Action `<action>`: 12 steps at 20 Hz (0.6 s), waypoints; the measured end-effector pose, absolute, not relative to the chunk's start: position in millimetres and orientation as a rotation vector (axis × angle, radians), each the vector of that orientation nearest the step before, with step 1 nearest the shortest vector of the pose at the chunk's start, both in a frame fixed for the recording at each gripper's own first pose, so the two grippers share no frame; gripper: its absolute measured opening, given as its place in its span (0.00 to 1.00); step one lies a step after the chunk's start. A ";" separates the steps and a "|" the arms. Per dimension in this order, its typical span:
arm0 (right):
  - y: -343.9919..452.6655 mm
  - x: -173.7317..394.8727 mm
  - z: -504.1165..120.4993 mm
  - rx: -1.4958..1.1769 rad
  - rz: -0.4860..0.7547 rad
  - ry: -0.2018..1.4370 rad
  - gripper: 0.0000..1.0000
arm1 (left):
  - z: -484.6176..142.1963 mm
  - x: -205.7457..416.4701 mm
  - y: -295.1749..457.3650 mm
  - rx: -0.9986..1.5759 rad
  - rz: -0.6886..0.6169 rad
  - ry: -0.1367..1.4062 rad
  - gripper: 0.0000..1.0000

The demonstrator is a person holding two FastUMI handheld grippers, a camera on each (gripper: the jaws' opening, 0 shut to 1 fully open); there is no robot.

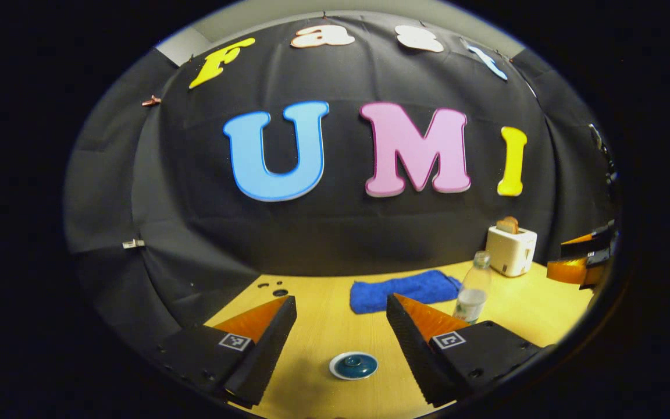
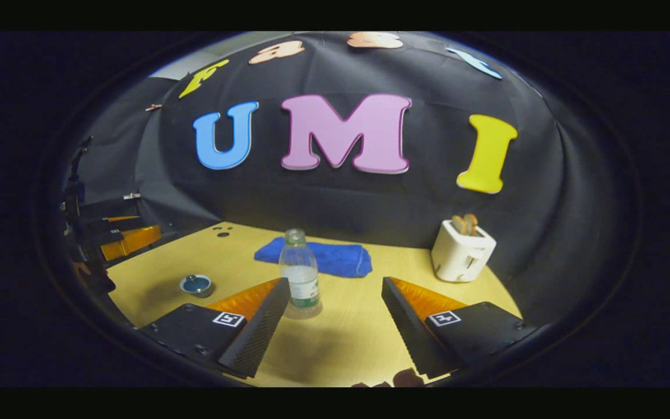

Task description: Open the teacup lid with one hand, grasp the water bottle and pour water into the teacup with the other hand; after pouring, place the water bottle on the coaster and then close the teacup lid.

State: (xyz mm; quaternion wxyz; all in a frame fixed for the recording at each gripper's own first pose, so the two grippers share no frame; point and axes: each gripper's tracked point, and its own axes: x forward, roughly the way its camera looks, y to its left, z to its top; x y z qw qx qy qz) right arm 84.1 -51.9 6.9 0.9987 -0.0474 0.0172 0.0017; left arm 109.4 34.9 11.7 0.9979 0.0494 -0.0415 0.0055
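**Left gripper view: teacup seen from above, both grippers standing wide and empty**

Left gripper view is hiding the teacup's body: the teacup (image 1: 353,366) is showing as a blue lid with a knob inside a white rim, so its shape below is hard to make out. The water bottle (image 1: 472,290) is being partly covered at its base by one finger of the left gripper (image 1: 341,305).

A blue towel (image 2: 317,256) is lying behind the bottle on the wooden table (image 2: 346,343), and a white toaster (image 2: 462,251) with bread in its slots is standing far right.

The left gripper is hanging wide open above the teacup, touching nothing. The right gripper (image 2: 335,285) is also gaping wide, holding nothing, the bottle standing just ahead near its left finger.
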 end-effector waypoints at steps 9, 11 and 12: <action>-80.8 -7.1 103.6 0.093 -0.036 -0.123 0.98 | 123.8 27.3 -5.4 0.025 -0.027 -0.204 0.97; -86.5 -24.2 107.1 0.097 -0.062 -0.140 0.99 | 126.8 13.6 -11.7 -0.010 -0.038 -0.196 0.97; -88.2 -31.4 107.7 0.093 -0.085 -0.148 0.99 | 125.7 9.4 -12.9 -0.027 -0.046 -0.187 0.96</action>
